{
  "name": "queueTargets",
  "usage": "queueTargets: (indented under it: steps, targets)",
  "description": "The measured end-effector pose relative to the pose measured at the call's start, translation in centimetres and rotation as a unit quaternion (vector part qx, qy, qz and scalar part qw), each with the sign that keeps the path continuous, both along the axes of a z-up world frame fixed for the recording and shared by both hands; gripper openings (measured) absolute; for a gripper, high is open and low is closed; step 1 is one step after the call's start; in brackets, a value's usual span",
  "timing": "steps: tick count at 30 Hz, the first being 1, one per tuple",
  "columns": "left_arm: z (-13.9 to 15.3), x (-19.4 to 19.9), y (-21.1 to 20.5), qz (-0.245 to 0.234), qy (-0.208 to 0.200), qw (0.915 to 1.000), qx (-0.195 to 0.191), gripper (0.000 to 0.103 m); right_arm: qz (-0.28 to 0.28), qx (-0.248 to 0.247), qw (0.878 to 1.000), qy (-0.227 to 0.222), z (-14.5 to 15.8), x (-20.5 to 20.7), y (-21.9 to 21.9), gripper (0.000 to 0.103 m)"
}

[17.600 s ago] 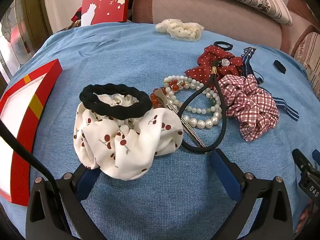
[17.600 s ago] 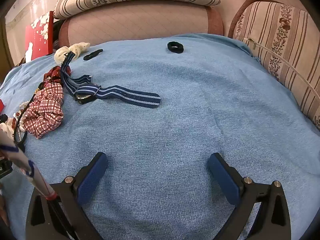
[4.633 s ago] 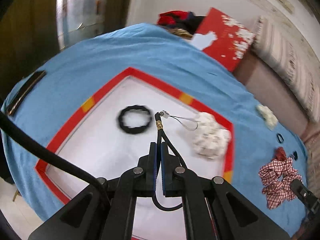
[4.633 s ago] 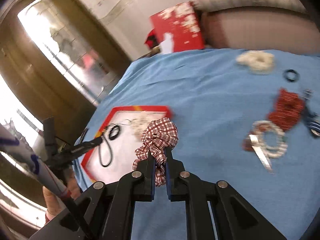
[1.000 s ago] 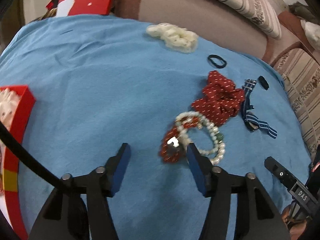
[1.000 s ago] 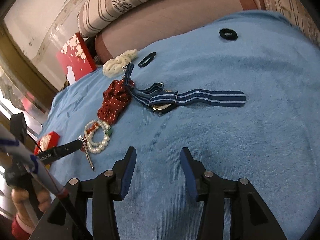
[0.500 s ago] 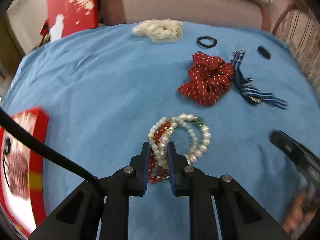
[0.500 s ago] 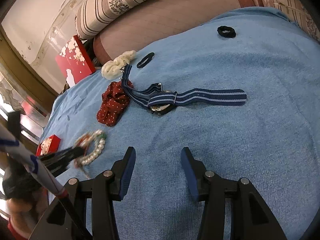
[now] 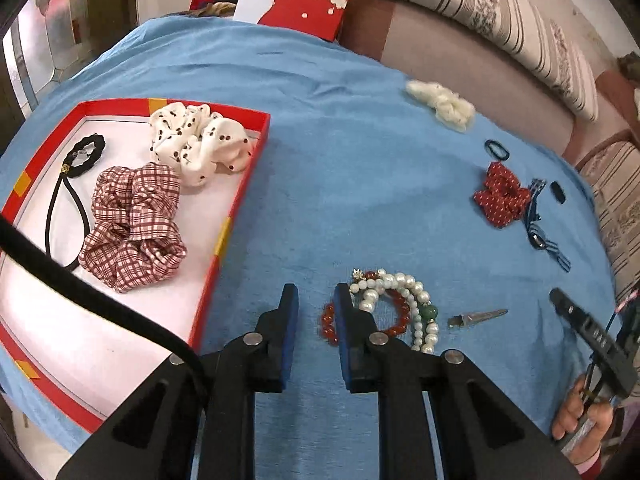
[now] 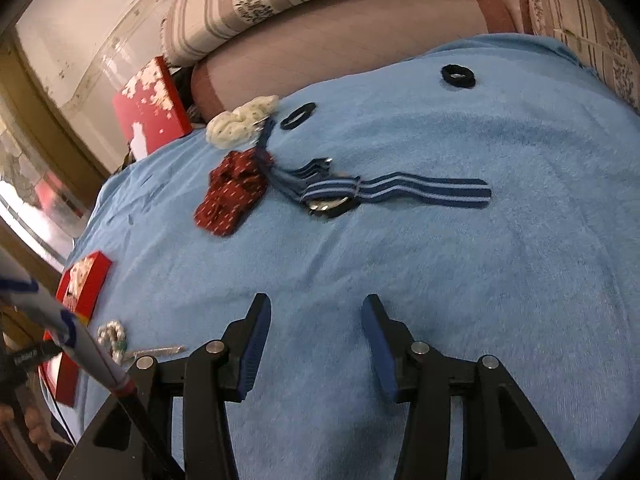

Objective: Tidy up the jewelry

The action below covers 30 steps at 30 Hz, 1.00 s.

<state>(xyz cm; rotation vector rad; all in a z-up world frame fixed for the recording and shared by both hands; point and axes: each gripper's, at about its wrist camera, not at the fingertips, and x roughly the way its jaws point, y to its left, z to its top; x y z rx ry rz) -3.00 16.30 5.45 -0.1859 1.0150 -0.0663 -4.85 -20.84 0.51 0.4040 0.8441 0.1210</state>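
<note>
The left gripper (image 9: 314,300) is spread over blue cloth (image 9: 340,152), its right finger just overlapping the bead bracelets (image 9: 394,308). A red tray (image 9: 236,200) lies just left, holding scrunchies. The right gripper (image 10: 316,320) is spread above bare cloth, well short of the striped strap (image 10: 420,192).

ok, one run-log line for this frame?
left tool: open, beside bracelets | right tool: open, empty | red tray: plaid scrunchie, cherry scrunchie, black ties | hair clip: on cloth
</note>
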Motion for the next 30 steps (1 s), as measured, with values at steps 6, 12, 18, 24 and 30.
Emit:
queueTargets:
  steps: [6,12,18,24,30]
  targets:
    - [-1.3,-0.2,-0.4,-0.033,0.011,0.9992,-0.018,0.024,0.057,0.015,0.998,0.000,0.4,-1.3,3.8,0.055]
    - [-2.6,0.9,-2.3,-0.086,0.036,0.9928,-0.075,0.026,0.073,-0.016,0.997,-0.003,0.0,-1.4,6.7,0.055]
    - [-1.2,0.8,-8.5,-0.243,0.039,0.9472,-0.205,0.025,0.060,0.005,0.998,-0.004,-0.2,-1.5,5.5,0.054]
    - [0.9,-0.2,-8.9,-0.227,-0.025,0.9595,-0.165,0.028,0.044,0.019,0.999,-0.003,0.0,-1.8,3.8,0.054]
    - [-0.3,1.4,-4.0,-0.079,-0.017,0.9915,-0.101,0.028,0.118,0.047,0.992,-0.004,1.1,-0.8,7.9,0.054]
